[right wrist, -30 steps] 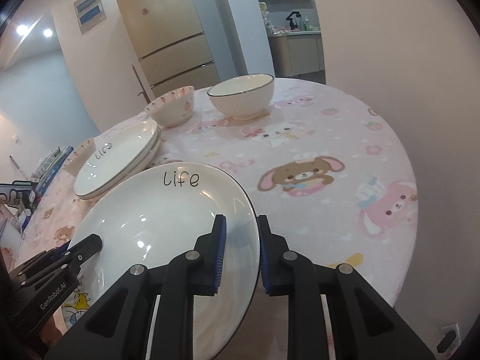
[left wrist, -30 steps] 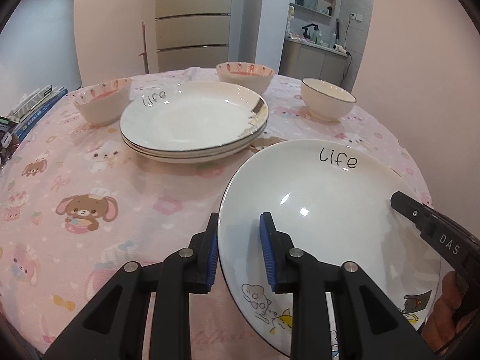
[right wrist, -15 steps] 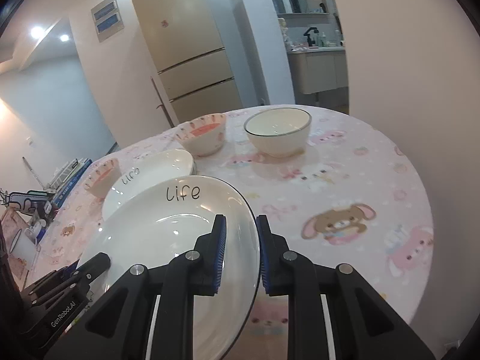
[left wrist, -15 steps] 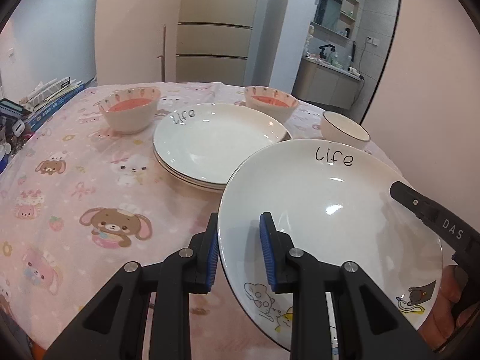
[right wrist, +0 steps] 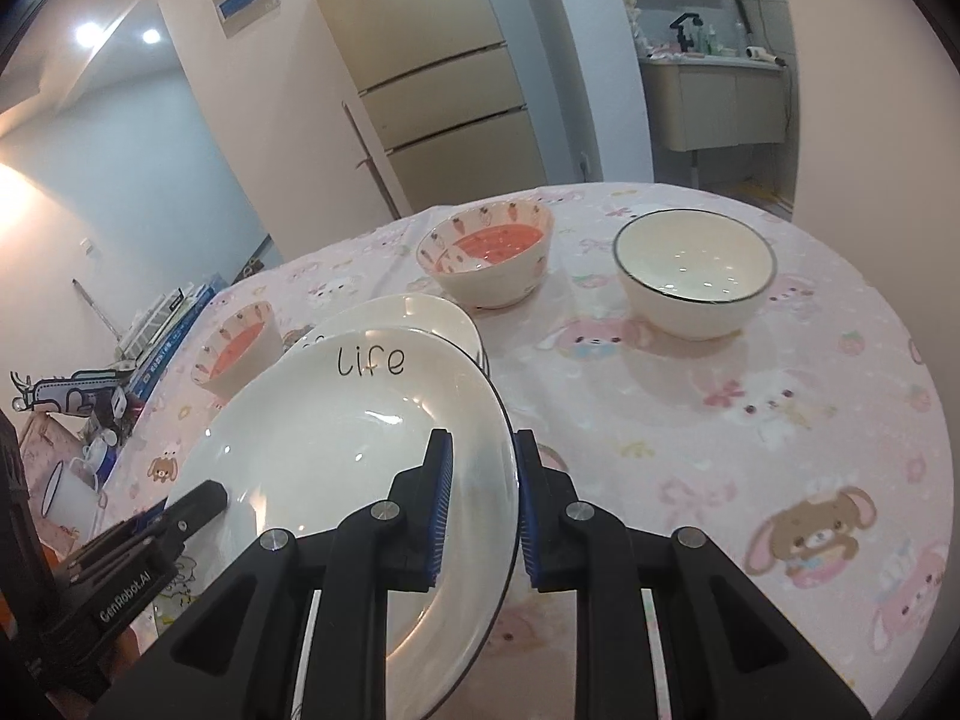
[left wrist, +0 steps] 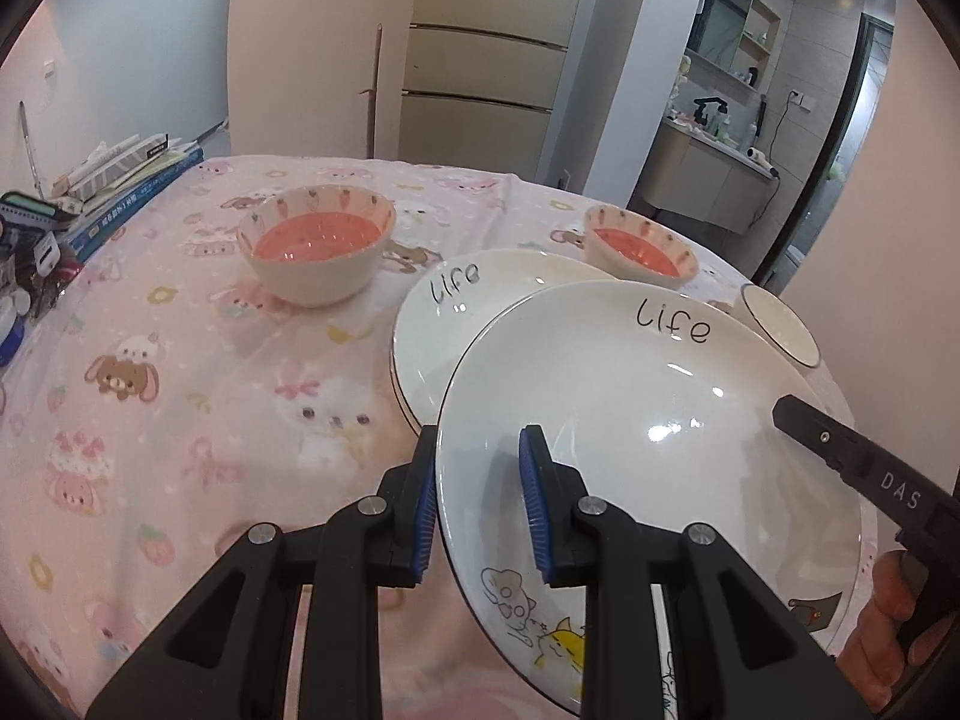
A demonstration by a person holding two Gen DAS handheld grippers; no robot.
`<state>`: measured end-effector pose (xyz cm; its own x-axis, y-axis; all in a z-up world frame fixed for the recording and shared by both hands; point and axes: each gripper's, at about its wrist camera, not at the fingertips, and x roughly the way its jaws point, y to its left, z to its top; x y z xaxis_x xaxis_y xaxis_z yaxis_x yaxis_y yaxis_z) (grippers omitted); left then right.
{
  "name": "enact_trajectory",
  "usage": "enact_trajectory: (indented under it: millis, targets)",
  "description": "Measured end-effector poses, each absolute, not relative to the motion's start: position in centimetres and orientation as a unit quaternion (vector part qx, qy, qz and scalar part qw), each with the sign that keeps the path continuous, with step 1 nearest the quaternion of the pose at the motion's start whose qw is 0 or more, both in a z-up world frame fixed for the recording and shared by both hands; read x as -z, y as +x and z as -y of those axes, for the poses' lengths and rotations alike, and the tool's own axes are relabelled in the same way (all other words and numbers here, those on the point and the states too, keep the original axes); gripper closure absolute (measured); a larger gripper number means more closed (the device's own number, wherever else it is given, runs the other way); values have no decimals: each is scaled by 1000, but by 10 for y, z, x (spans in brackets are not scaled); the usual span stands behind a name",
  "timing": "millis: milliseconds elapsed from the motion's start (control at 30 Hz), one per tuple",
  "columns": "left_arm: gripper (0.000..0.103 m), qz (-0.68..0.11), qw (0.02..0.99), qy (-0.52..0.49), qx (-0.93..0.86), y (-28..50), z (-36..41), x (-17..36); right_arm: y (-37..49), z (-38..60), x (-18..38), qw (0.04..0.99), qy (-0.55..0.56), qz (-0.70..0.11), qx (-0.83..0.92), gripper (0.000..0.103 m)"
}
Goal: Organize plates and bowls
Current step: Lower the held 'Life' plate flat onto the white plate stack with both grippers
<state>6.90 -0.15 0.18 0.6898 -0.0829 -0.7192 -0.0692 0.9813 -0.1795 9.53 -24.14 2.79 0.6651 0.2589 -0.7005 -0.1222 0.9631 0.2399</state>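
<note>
With each hand-held gripper, left and right, clamped on the carried plate, keep it level and centre it over the stacked plates on the table before lowering

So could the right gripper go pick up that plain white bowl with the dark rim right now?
Probably not: the right gripper is shut on the rim of the held plate, shared with the left gripper. The white bowl itself stands unobstructed on the table.
</note>
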Motion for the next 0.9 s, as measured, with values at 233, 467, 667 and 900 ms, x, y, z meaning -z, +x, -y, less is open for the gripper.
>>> enact_trajectory:
  millis: [233, 467, 667, 900]
  targets:
    - [80, -408, 909, -87, 3, 108, -9, 9, 145, 225, -22, 896, 83, -422, -109, 81]
    - [80, -401, 911, -98, -11, 124, -27, 24, 167, 205, -8, 893, 64, -432, -112, 81]
    - [79, -397, 914, -81, -14, 123, -21, 30, 171, 204, -1, 896, 70, -425, -107, 81]
    - [79, -400, 913, -69, -23, 126, -17, 36, 174, 198, 4, 902, 47, -421, -90, 81]
